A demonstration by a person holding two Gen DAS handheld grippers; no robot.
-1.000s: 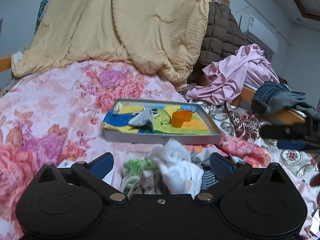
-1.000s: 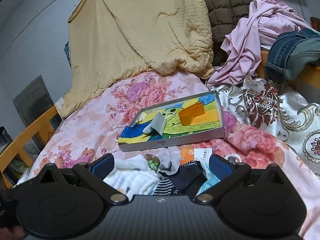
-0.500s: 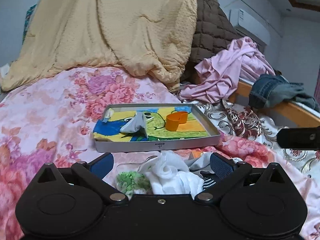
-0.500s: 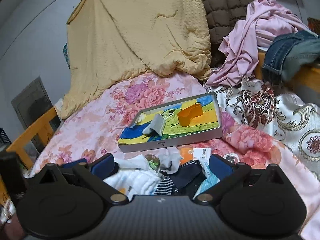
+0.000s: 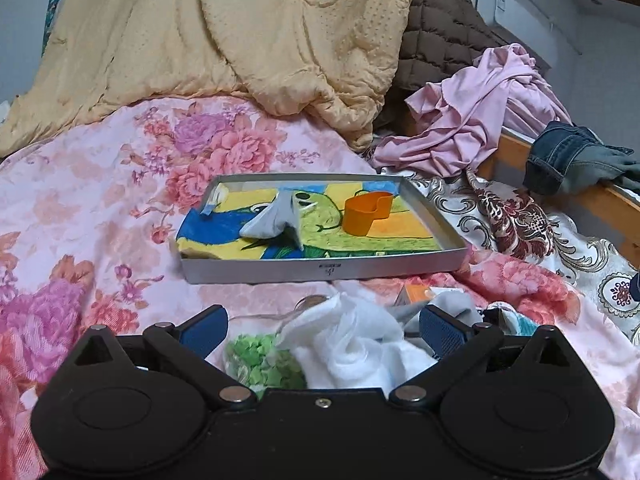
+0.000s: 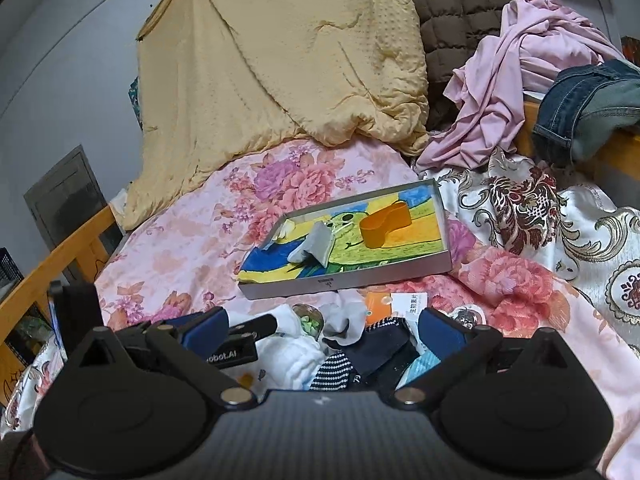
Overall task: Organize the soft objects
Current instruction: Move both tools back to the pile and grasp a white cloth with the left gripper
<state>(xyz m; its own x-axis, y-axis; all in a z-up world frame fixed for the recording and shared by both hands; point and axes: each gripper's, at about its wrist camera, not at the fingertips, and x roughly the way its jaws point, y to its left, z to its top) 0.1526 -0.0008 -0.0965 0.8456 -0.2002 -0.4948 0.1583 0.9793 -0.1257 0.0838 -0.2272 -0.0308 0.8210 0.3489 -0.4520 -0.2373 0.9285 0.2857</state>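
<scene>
Hovering spread-jawed, left gripper (image 5: 322,330) has the crumpled white fleece cloth (image 5: 352,344) between its fingers, shallow grey metal tray (image 5: 324,270) just ahead; right gripper (image 6: 322,330) also spread; pinch one layer, avoiding the green-filled bag (image 5: 262,362).

The bedspread (image 5: 100,184) is showing a pink ground with rose and mauve flowers; the quilt (image 5: 240,32) is showing plain pale yellow with a dotted texture; the padded blanket (image 5: 436,28) is showing brown quilted squares; the shirt (image 5: 480,112) is showing lilac pink; the jeans (image 5: 568,156) are showing faded blue; the tray (image 5: 320,270) is showing grey walls and a blue, yellow and green lining; the cup (image 5: 366,214) is showing orange; the cloth (image 5: 352,344) is showing white.
</scene>
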